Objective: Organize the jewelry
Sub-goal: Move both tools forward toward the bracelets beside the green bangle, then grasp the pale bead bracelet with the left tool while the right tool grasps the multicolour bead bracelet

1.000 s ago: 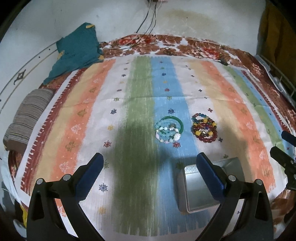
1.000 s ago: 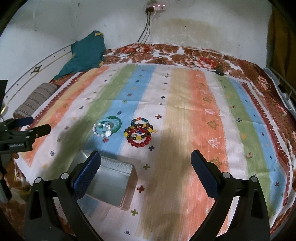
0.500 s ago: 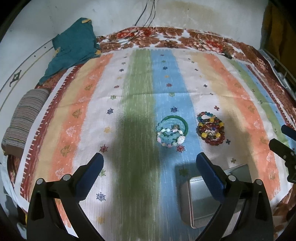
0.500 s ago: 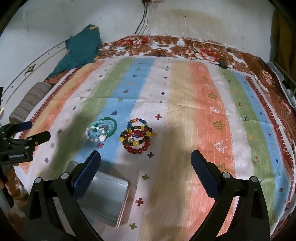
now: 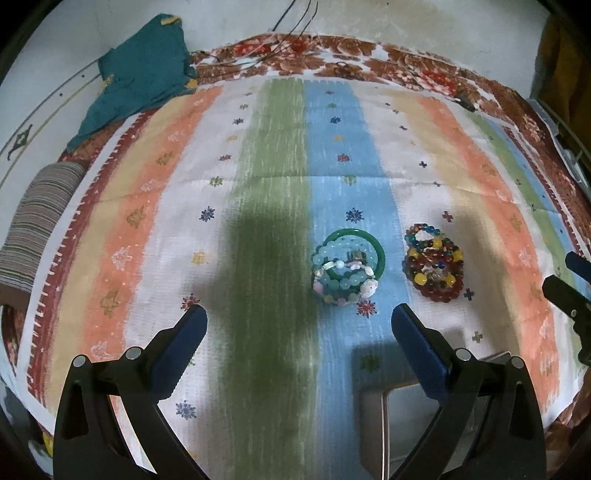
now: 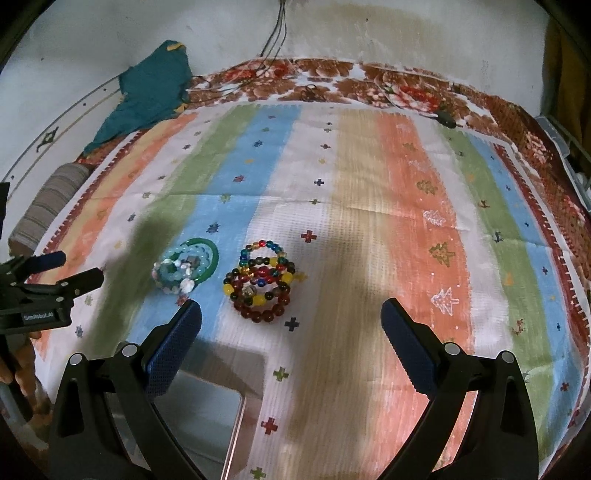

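A pile of pale blue and green bracelets (image 5: 349, 272) lies on the striped cloth, with a pile of red, yellow and dark bead bracelets (image 5: 434, 268) to its right. Both piles show in the right wrist view, the blue-green one (image 6: 186, 268) and the red-yellow one (image 6: 263, 285). A silver metal tin (image 5: 402, 424) sits near the front edge, partly behind my fingers; it also shows in the right wrist view (image 6: 207, 417). My left gripper (image 5: 295, 325) is open and empty, above the cloth short of the blue-green pile. My right gripper (image 6: 290, 317) is open and empty, short of the red-yellow pile.
The striped cloth (image 5: 147, 206) covers a bed with a floral border. A teal garment (image 5: 140, 74) lies at the far left corner, a striped roll (image 5: 37, 221) at the left edge. Cables (image 6: 275, 33) hang down the back wall.
Both grippers have moved forward and lower toward the bracelet piles, which now look larger and closer. The tin has slid further under the fingers in both views. Jaws stayed open.
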The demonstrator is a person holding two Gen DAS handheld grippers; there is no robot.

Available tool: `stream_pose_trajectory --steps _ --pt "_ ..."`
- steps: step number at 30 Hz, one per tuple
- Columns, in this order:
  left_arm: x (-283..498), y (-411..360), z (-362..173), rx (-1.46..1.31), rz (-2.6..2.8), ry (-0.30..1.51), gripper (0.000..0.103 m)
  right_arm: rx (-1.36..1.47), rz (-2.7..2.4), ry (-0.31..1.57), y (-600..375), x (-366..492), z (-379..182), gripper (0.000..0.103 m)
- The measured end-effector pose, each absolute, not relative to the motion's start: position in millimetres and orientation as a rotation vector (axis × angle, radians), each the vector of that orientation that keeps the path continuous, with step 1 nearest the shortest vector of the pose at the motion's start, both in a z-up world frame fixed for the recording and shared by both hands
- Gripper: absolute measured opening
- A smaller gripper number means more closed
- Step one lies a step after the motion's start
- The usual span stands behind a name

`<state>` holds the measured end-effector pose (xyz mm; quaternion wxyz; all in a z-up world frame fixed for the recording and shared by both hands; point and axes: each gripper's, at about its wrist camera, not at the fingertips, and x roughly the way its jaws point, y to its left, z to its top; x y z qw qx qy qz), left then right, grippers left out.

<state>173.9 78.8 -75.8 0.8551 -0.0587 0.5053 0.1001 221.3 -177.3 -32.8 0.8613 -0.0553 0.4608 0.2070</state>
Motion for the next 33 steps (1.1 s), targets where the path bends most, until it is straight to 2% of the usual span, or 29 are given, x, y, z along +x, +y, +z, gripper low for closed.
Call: stream_pose_trajectory --steps 17,26,33 --pt "209.7 88.4 -110.2 -0.132 0.201 1.134 0.097 -0.157 0.452 1.025 -154.4 259.6 -59.8 0.099" --pt "219.8 90.9 -123.0 -0.142 0.184 1.167 0.091 -0.187 0.474 1.057 -138.9 272.2 -78.5 0.099" --pt "225.3 87.8 -132.7 -0.130 0.164 1.195 0.080 -0.182 0.467 1.076 -135.0 284.8 -85.7 0.098"
